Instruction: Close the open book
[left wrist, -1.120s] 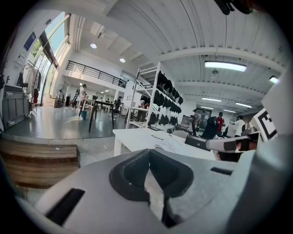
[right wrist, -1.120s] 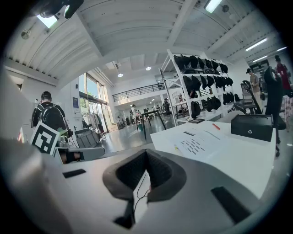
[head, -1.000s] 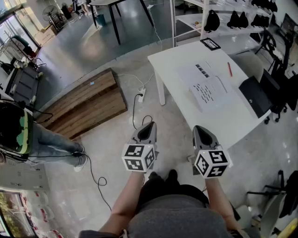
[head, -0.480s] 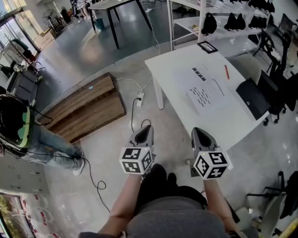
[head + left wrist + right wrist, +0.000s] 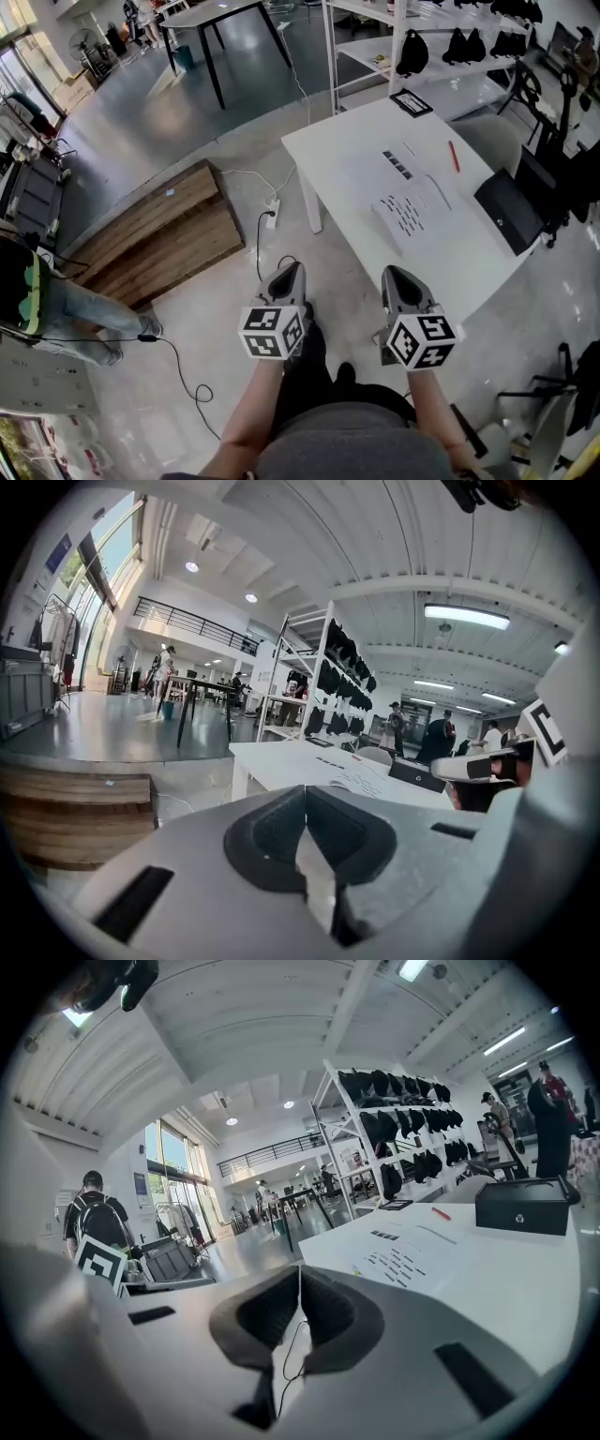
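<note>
The open book [image 5: 405,202] lies flat on the white table [image 5: 352,155], pages up with dark print, well ahead of both grippers. My left gripper [image 5: 289,273] and right gripper [image 5: 395,276] are held side by side over the floor, short of the table's near edge, both shut with nothing in them. In the left gripper view the gripper [image 5: 305,790] has its pads together, and the book [image 5: 362,782] shows beyond to the right. In the right gripper view the gripper [image 5: 299,1270] is also shut, with the book [image 5: 401,1260] ahead on the table.
On the table are a black box [image 5: 507,211], a red pen [image 5: 455,156] and a framed dark card [image 5: 411,102]. A wooden platform [image 5: 159,232] lies left, a power strip with cables [image 5: 272,208] beside the table leg. A person [image 5: 42,305] stands far left. Shelving [image 5: 441,42] stands behind.
Both grippers have moved forward toward the table, staying shut. The table and book have shifted left in the head view, and the bystander has slid toward the frame's left edge.
</note>
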Demonstrator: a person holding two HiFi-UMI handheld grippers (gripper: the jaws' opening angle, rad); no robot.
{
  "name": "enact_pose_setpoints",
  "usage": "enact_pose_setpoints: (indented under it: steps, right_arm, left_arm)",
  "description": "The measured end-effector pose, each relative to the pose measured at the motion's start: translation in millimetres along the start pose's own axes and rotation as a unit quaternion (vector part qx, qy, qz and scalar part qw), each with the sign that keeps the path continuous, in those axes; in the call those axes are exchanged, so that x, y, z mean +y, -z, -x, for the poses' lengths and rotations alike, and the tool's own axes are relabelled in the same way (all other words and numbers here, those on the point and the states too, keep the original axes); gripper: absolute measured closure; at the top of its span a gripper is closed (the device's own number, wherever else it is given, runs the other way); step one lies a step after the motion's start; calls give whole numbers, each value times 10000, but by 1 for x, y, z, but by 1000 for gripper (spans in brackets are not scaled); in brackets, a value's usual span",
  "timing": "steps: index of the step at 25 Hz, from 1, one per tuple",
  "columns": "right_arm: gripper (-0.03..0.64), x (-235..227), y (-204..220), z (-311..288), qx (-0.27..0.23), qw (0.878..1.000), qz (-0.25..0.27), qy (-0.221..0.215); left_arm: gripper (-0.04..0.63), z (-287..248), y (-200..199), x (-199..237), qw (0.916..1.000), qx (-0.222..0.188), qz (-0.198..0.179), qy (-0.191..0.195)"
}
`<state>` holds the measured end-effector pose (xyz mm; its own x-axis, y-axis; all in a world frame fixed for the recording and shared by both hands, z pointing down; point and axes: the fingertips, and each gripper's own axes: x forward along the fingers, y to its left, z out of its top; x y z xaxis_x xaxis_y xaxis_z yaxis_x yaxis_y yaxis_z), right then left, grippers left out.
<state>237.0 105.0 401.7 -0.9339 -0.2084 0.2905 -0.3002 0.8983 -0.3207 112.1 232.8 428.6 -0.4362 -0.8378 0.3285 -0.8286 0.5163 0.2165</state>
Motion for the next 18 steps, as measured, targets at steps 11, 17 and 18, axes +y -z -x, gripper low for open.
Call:
enact_pose_setpoints:
  steps: [11,17,18]
  right_arm:
    - [583,4,-16,-118,90,9986,-282,434]
    - [574,6,-29,-172,116,9965,-451,695]
    - [574,5,-31,-178,105,9960,-471,751]
  left_arm:
    - [588,-99,-30,85,9988,233,35,418]
    - [588,-144,-53,121,9970,340,13,700]
    - [588,-151,-56,126,9965,361,5,748]
